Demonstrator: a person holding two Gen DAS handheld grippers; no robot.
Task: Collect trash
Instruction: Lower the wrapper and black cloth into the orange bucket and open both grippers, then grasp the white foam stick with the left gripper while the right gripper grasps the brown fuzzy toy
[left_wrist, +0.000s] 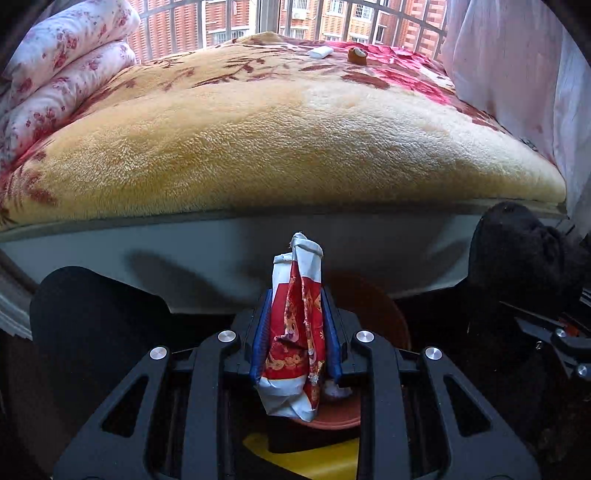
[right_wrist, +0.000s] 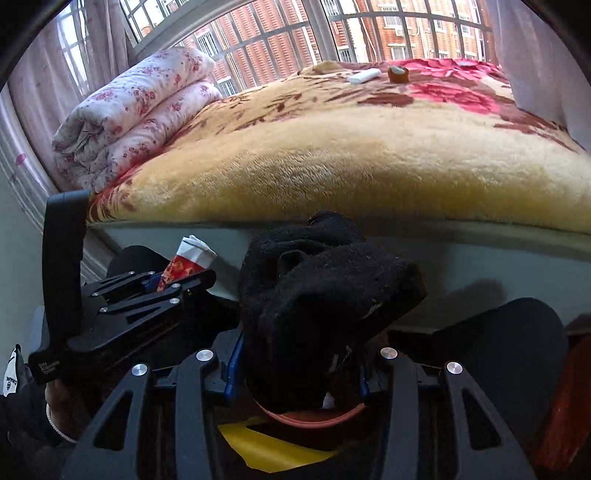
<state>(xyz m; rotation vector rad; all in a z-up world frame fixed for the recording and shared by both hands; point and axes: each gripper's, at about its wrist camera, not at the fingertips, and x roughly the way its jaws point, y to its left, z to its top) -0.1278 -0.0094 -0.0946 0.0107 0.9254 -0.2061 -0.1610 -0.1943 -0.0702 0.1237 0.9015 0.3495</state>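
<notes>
**Both claws loaded, bin below**

My left claw (left_wrist: 295, 332) is clamped on a crumpled red-and-white wrapper (left_wrist: 297, 317), which stands up between the blue pads (left_wrist: 260, 336); my right claw (right_wrist: 295, 369) is closed on a black sock (right_wrist: 325, 295), bunched and slumping forward over the fingertips. Both hang side by side, near each other, in front of the near edge of the bed (left_wrist: 280, 147), pointing level toward it; below them sits a reddish-brown bin (left_wrist: 373, 310), its rim showing under each claw.

I judge this the drop step: each piece is carried and poised over the bin; the next move calls for tipping the claws down and opening, checking that the wrapper falls inside the rim and the sock does not snag on a pad.

More seems left: near the far edge of the bed lie a white tube (left_wrist: 320, 52) and, just beside it, a small brown thing (left_wrist: 357, 56); whether either is trash I cannot tell.
</notes>
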